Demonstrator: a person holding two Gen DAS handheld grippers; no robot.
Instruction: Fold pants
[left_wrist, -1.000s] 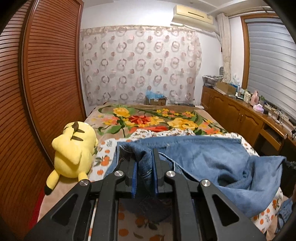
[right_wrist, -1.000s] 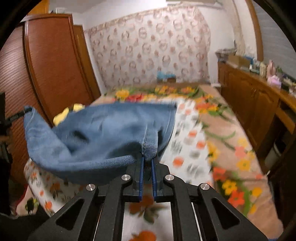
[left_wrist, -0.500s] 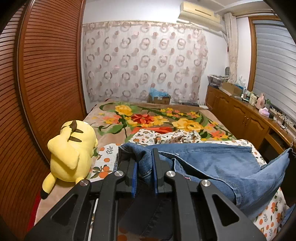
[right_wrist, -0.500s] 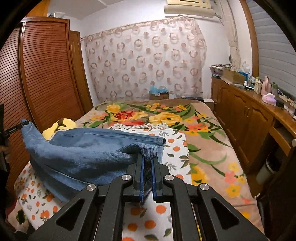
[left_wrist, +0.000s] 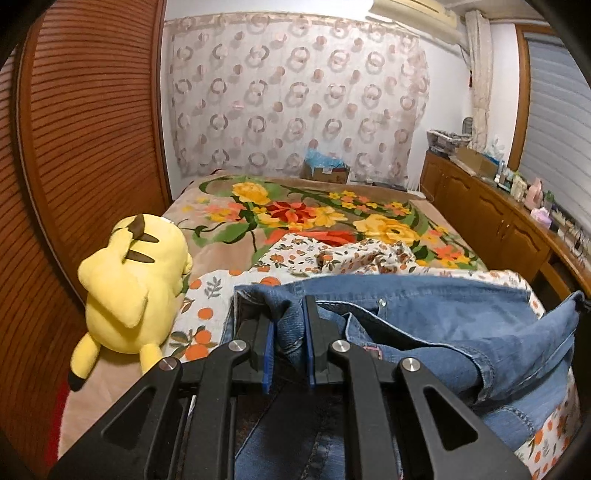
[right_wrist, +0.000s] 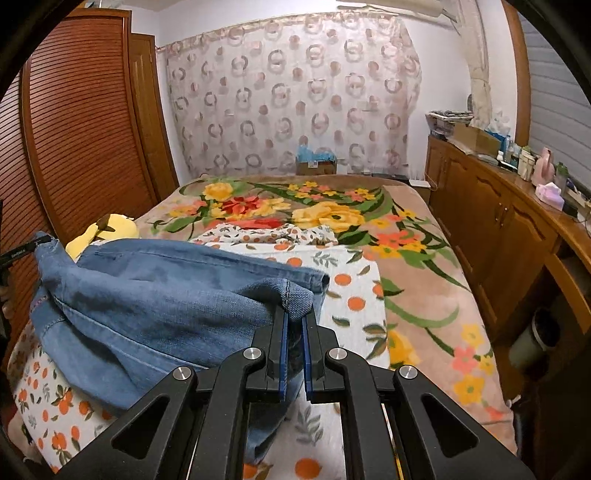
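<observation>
Blue denim pants (left_wrist: 424, 317) hang stretched between my two grippers above the near end of the bed. My left gripper (left_wrist: 288, 325) is shut on a bunched corner of the pants at their left end. My right gripper (right_wrist: 294, 317) is shut on a hemmed corner of the pants (right_wrist: 155, 295) at their right end. The denim sags between the two grips and drapes down onto the orange-print sheet (right_wrist: 354, 291). Part of the pants is hidden below each gripper body.
A yellow plush toy (left_wrist: 129, 288) lies at the bed's left edge beside the brown slatted wardrobe (left_wrist: 85, 140). A floral blanket (right_wrist: 406, 266) covers the bed. A wooden cabinet (right_wrist: 491, 229) with clutter on top runs along the right. A cardboard box (left_wrist: 327, 171) stands by the curtain.
Both grippers have moved lower and back toward the near end of the bed with the pants. The denim hangs closer to the sheet and looks flatter than before.
</observation>
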